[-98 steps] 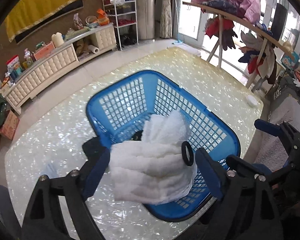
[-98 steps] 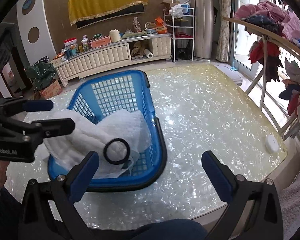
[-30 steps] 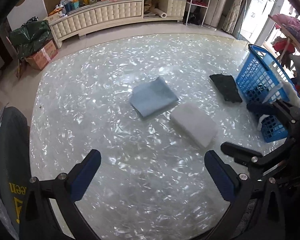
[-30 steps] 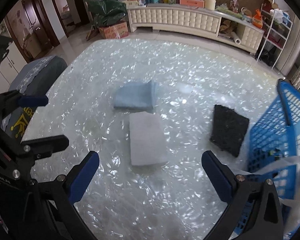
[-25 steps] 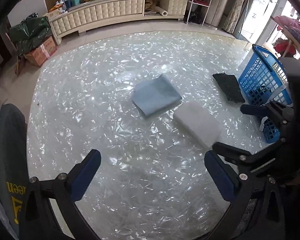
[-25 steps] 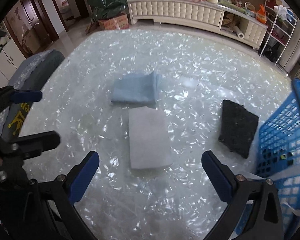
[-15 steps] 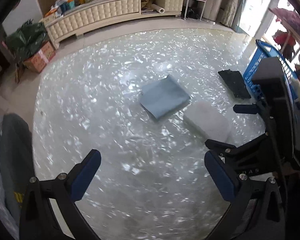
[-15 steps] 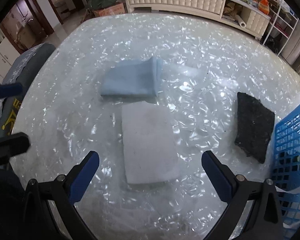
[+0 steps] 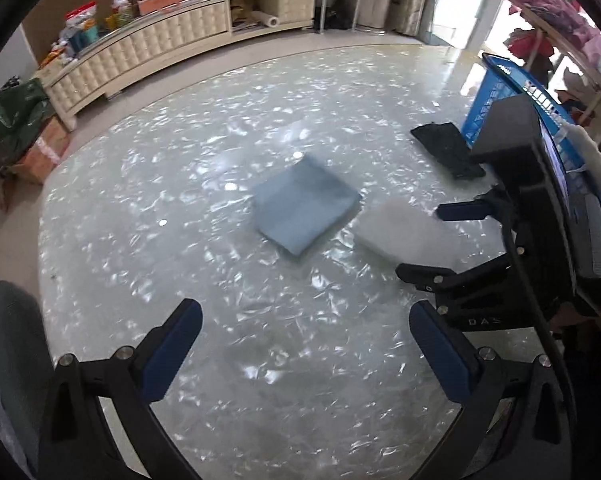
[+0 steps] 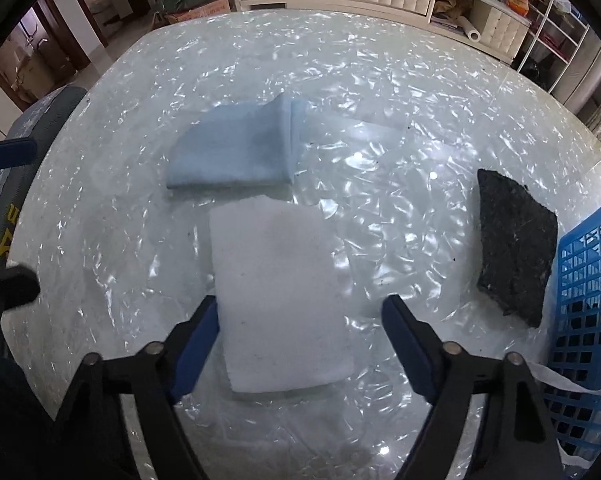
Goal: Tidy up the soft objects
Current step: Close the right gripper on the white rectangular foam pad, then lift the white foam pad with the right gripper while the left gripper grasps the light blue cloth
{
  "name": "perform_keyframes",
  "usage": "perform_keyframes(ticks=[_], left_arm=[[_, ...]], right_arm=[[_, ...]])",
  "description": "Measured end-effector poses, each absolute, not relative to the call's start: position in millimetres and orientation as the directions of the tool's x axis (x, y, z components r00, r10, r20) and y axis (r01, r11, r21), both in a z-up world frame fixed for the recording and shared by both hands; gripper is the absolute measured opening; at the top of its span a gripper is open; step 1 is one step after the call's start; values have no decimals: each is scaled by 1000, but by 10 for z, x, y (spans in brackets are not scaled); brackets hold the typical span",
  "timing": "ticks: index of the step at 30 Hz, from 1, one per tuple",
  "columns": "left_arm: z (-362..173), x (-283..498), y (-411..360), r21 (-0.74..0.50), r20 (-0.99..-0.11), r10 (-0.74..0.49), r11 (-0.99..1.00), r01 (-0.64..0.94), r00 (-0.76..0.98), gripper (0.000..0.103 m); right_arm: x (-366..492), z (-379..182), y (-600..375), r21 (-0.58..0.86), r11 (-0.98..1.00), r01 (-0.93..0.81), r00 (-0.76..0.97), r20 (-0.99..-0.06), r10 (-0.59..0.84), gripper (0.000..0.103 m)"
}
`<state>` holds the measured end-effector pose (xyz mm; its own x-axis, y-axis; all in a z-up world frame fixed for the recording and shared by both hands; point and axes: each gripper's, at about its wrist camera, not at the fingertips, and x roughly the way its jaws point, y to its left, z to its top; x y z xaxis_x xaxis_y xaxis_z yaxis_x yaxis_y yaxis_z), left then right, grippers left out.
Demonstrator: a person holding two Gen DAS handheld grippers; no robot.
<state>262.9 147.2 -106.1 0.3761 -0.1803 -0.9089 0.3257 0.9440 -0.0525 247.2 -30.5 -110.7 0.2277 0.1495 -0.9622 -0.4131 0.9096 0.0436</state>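
The right gripper (image 10: 298, 320) is pointing steeply down at a folded white cloth (image 10: 278, 296) lying on the pearly, shimmering table (image 10: 380, 92); its jaws have just been closing in, and the cloth's near half is sitting between the blue pads (image 10: 198, 334) — the left pad right at the cloth's edge, the right pad standing off it over bare table, so nothing is being pinched. Just beyond the white cloth a folded light-blue cloth (image 10: 236, 148) is lying, nearly touching it. A dark, coarse cloth (image 10: 514, 244) is lying well to the right, just beside the blue laundry basket (image 10: 588, 280) at the table's edge. The left gripper (image 9: 304, 342) is hanging over bare table with its jaws spread wide and nothing between them — in its view the right gripper (image 9: 428, 240) is straddling the white cloth (image 9: 404, 232), with the light-blue cloth (image 9: 306, 208) to the left of it and the dark cloth (image 9: 446, 148) and the basket (image 9: 500, 88) farther back.
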Motion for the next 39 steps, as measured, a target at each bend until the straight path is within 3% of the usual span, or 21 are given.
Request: perform_keyframes(ticks=[5, 9, 15, 39], left_arm=[[-1116, 2716, 1465, -20, -908, -162, 938, 347, 386, 103], [-1182, 2784, 1470, -9, -917, -154, 930, 367, 368, 103], [-1245, 2817, 1389, 44, -908, -146, 899, 436, 393, 103], [-1454, 3281, 1160, 9, -896, -228, 850, 527, 382, 86]], right_arm=[[2471, -1103, -292, 25, 906, -422, 238, -961, 138, 75], [2472, -1099, -262, -1, 902, -433, 261, -958, 123, 56], [2435, -1095, -288, -1, 896, -444, 269, -954, 132, 50], [2259, -226, -852, 2, 922, -386, 406, -897, 172, 49]])
